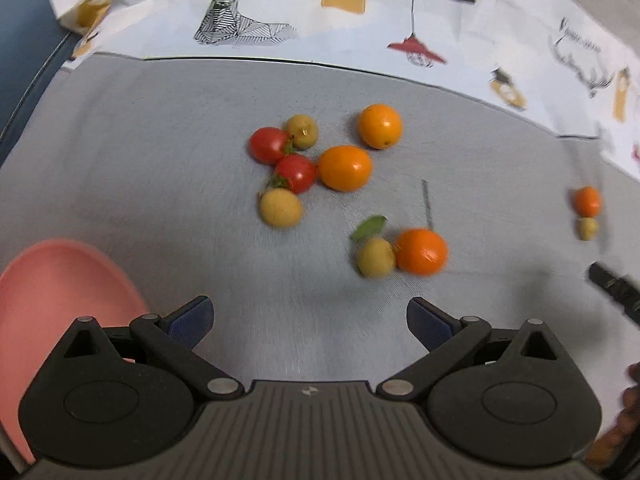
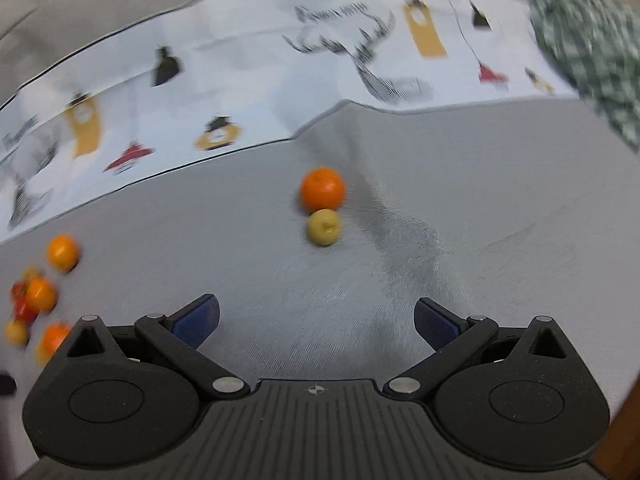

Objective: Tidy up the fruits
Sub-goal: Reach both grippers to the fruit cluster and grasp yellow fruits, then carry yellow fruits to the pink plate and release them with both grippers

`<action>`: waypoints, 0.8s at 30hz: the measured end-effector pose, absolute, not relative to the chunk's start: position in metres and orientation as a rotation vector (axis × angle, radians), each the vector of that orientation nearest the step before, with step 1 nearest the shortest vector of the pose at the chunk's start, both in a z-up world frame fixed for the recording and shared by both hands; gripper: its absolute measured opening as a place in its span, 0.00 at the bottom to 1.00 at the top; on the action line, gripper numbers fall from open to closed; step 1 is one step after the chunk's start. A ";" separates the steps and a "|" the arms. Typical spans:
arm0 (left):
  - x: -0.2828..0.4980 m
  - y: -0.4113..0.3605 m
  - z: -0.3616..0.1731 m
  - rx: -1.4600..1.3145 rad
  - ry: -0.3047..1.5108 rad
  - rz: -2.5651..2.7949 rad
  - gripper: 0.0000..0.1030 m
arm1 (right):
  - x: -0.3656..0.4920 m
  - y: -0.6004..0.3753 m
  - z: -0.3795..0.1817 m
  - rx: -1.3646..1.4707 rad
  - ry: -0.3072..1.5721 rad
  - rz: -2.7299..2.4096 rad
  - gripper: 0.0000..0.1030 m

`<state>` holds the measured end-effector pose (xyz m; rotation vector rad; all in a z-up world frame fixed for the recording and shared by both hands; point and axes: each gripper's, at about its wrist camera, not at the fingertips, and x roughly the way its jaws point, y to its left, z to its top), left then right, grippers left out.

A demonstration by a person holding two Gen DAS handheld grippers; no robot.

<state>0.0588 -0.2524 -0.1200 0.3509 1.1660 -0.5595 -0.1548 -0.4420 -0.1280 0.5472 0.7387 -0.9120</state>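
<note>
Lying scattered on a grey cloth (image 1: 120,152), small fruits are seen from the left wrist camera: two cherry tomatoes (image 1: 269,145), touching each other, are clustered with yellow-green fruits (image 1: 280,207) and an orange one (image 1: 345,168); a further orange fruit (image 1: 379,125) sits just beside the cluster. Nearer, a leafed yellow fruit (image 1: 375,257) touches an orange one (image 1: 421,251). A pink plate (image 1: 60,280) is seen at lower left. The left gripper (image 1: 310,320) is spread wide, nothing between its fingers. The right gripper (image 2: 316,322) is likewise parted and unloaded, with an orange fruit (image 2: 322,189) touching a yellow-green fruit (image 2: 324,227) ahead of it. A patterned tablecloth (image 2: 240,80) lies beyond.
</note>
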 end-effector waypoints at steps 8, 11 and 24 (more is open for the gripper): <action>0.069 -0.272 -0.145 0.435 1.038 -0.669 0.97 | -0.119 -0.489 -0.167 0.504 0.725 -0.898 1.00; 0.070 -0.276 -0.149 0.421 1.046 -0.702 0.86 | -0.103 -0.492 -0.177 0.424 0.739 -0.904 0.99; 0.045 -0.261 -0.122 0.356 1.032 -0.806 0.26 | -0.121 -0.459 -0.153 0.372 0.671 -0.848 0.26</action>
